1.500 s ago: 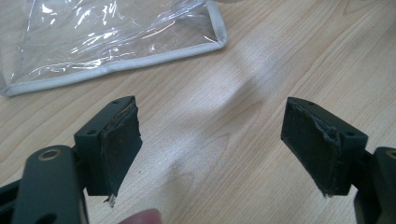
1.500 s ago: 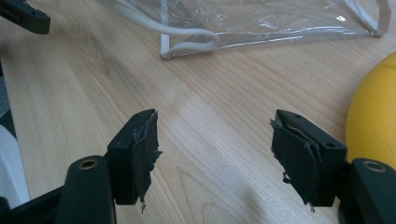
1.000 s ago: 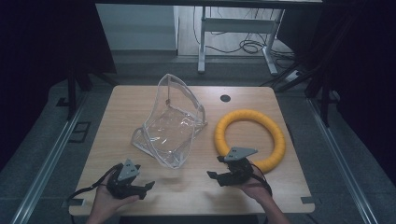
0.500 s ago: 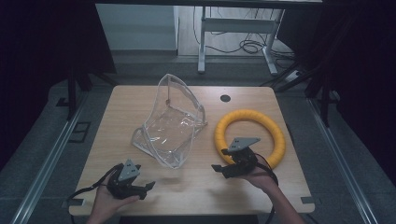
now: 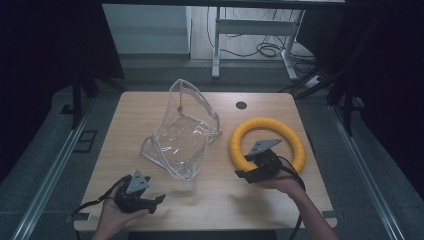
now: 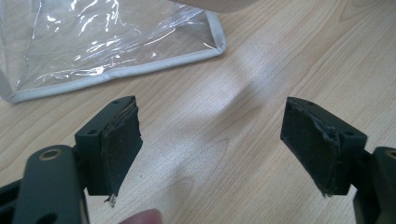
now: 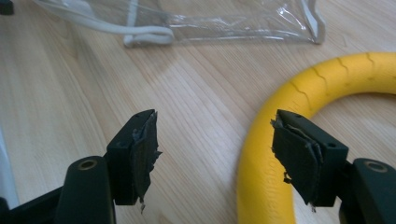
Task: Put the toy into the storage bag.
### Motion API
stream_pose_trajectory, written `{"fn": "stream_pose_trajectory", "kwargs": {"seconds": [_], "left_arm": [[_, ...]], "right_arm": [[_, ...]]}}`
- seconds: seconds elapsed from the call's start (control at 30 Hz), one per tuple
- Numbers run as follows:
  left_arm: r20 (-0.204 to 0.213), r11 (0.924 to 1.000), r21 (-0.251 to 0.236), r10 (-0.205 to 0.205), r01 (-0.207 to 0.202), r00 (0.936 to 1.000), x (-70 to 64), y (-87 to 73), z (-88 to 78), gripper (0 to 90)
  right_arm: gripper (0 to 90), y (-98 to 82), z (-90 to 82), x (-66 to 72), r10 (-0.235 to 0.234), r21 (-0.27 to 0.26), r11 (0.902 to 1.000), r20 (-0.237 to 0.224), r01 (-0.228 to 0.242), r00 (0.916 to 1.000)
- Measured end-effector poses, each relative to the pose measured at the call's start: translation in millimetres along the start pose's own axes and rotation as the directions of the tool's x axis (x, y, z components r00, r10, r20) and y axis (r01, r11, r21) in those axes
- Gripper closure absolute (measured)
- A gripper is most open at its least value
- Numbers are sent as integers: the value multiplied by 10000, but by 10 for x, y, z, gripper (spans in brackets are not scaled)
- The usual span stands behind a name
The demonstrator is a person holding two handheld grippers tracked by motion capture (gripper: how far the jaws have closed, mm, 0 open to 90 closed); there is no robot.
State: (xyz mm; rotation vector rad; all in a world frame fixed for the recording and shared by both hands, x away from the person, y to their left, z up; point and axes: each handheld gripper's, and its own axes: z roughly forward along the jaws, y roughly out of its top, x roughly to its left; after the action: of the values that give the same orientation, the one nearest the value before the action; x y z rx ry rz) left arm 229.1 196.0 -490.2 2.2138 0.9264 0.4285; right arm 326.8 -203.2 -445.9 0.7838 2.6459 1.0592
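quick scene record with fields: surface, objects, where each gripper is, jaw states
surface: wooden table
objects: clear plastic bag at centre; yellow foam ring to its right
left gripper: near front left edge, over bare wood, apart from the bag
right gripper: at the ring's near left side, one jaw over the ring
left jaws: open, nothing between them
right jaws: open, not closed on the ring
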Motion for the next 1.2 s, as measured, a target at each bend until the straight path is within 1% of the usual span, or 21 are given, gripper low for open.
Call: {"fn": "stream_pose_trajectory", "kwargs": {"seconds": [0.13,0.2,0.3,0.33,0.43,0.63,0.67,0.7,0.73,0.77,0.8,0.83,0.87,0.9,0.93,0.97,1.0,1.03,1.07,1.2], "left_arm": [[29,9999,77,72,-73,10000,4,2,6,201],[47,9999,84,75,-75,10000,2,2,10,200],[48,9999,92,71,-71,10000,2,4,8,200],[55,9999,86,66,-66,10000,3,4,7,200],[60,9999,81,65,-66,10000,3,5,9,200],[100,10000,65,74,-75,9999,-11,10,12,200],[99,9999,78,93,-94,9999,-10,11,10,200],[99,9999,78,93,-94,9999,-10,11,10,200],[93,9998,120,143,-144,9999,-4,12,8,200],[91,9998,115,143,-144,9999,-2,12,5,200],[91,9998,107,137,-138,9999,-1,12,3,200],[91,9998,107,137,-138,9999,-1,12,3,200],[81,9999,93,133,-133,9999,2,13,0,200],[81,9999,93,133,-133,9999,2,13,0,200],[83,9999,93,135,-136,9999,3,13,-1,200],[85,9999,92,137,-138,9999,2,13,-1,200],[84,9999,96,139,-140,9999,2,13,-1,200],[80,9999,98,137,-137,9999,1,12,-2,200],[82,9999,97,138,-139,9999,1,12,-2,200],[117,9999,57,91,-92,9999,-2,15,5,200]], "right_arm": [[325,-7,-9,-36,-14,204,9998,33,13,10000],[330,-20,9,-80,-33,559,9984,-30,34,10000],[330,-34,30,-109,-34,785,9969,-16,35,10000],[330,-41,34,-121,-46,888,9960,58,40,10000],[330,-50,36,-138,-36,1005,9949,96,26,9999],[338,-65,15,-183,-71,1448,9894,157,47,9999],[339,-69,11,-187,-53,1634,9866,174,24,9998],[339,-69,11,-187,-53,1634,9866,174,24,9998],[341,-78,13,-199,-65,1900,9818,133,39,9999],[341,-84,17,-205,-84,2002,9797,105,61,9999],[340,-95,27,-213,-147,2249,9743,91,123,9999],[340,-95,27,-213,-147,2249,9743,91,123,9999],[338,-113,50,-228,-301,2715,9621,155,247,9994],[338,-113,50,-228,-301,2715,9621,155,247,9994],[339,-128,71,-261,-277,3048,9522,183,208,9995],[339,-128,71,-261,-277,3048,9522,183,208,9995],[339,-134,79,-270,-284,3144,9490,190,210,9994],[339,-148,98,-293,-355,3399,9401,192,268,9992],[338,-152,104,-294,-300,3450,9384,186,218,9994],[335,-179,135,-313,-405,3719,9277,95,341,9991]]}}
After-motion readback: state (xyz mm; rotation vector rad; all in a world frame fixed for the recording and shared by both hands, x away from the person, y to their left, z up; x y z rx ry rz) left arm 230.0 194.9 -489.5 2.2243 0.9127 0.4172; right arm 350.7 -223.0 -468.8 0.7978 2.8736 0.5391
